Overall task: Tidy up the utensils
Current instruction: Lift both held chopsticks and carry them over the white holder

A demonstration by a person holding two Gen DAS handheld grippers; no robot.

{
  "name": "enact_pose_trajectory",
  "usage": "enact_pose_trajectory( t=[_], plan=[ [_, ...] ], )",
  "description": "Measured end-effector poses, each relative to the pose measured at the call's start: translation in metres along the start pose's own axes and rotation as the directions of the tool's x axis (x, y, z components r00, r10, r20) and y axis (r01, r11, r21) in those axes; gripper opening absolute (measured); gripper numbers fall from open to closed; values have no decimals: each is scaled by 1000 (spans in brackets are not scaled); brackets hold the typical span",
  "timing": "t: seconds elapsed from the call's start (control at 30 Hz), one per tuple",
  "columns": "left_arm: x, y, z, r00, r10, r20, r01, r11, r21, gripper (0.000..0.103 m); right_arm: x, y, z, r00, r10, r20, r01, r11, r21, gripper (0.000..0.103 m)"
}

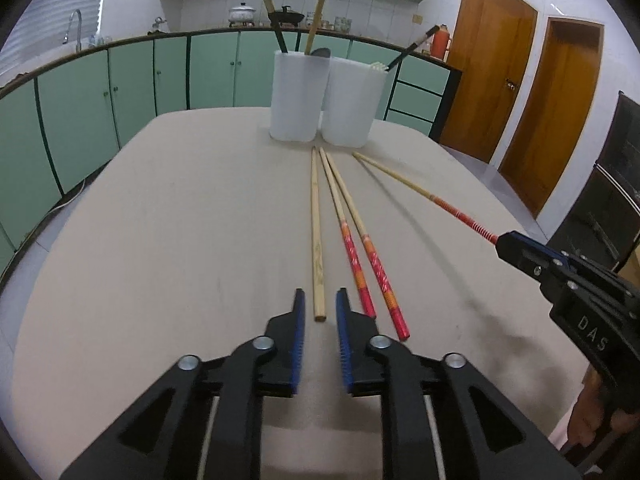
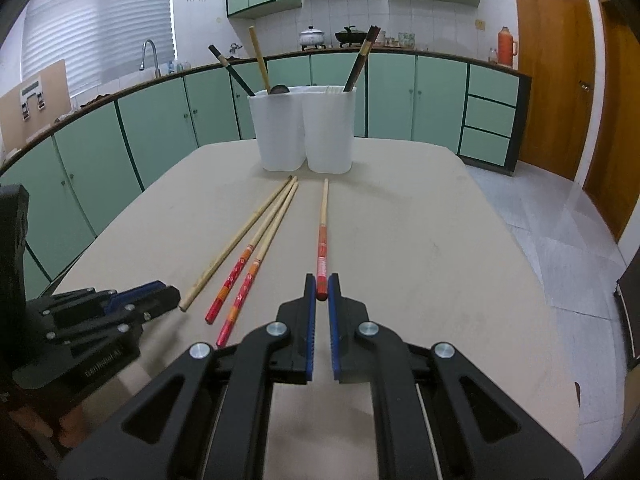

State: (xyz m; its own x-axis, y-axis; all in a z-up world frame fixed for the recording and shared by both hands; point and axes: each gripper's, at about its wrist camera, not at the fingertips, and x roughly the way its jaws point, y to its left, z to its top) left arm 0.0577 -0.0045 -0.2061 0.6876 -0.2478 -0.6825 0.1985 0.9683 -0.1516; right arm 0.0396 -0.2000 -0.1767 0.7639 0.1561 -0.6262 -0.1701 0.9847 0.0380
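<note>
On the beige table (image 1: pixel 180 220) lie a plain wooden chopstick (image 1: pixel 316 220) and two red-handled chopsticks (image 1: pixel 352 248). My left gripper (image 1: pixel 320 296) is open, its blue pads on either side of the plain chopstick's near end without touching it. My right gripper (image 2: pixel 322 286) is shut on the red end of a third red-handled chopstick (image 2: pixel 323 232), which is raised off the table and points at the containers. Two white translucent containers (image 1: pixel 296 96) (image 2: pixel 330 132) stand side by side at the far end, holding dark and wooden utensils.
Green cabinets (image 1: pixel 132 88) curve round the far and left sides. Wooden doors (image 1: pixel 520 92) and a black oven (image 1: pixel 616 184) stand to the right. A person's hand (image 1: pixel 592 424) holds the right gripper's handle.
</note>
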Motion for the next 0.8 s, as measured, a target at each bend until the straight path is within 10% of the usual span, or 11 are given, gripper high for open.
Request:
enact_pose_trajectory(
  t=[0.8],
  plan=[
    [14,-9,-1,999,42,-32,-42,999,21,6,1,-12,-1,1000,20,-1,-20,998,53,5]
  ],
)
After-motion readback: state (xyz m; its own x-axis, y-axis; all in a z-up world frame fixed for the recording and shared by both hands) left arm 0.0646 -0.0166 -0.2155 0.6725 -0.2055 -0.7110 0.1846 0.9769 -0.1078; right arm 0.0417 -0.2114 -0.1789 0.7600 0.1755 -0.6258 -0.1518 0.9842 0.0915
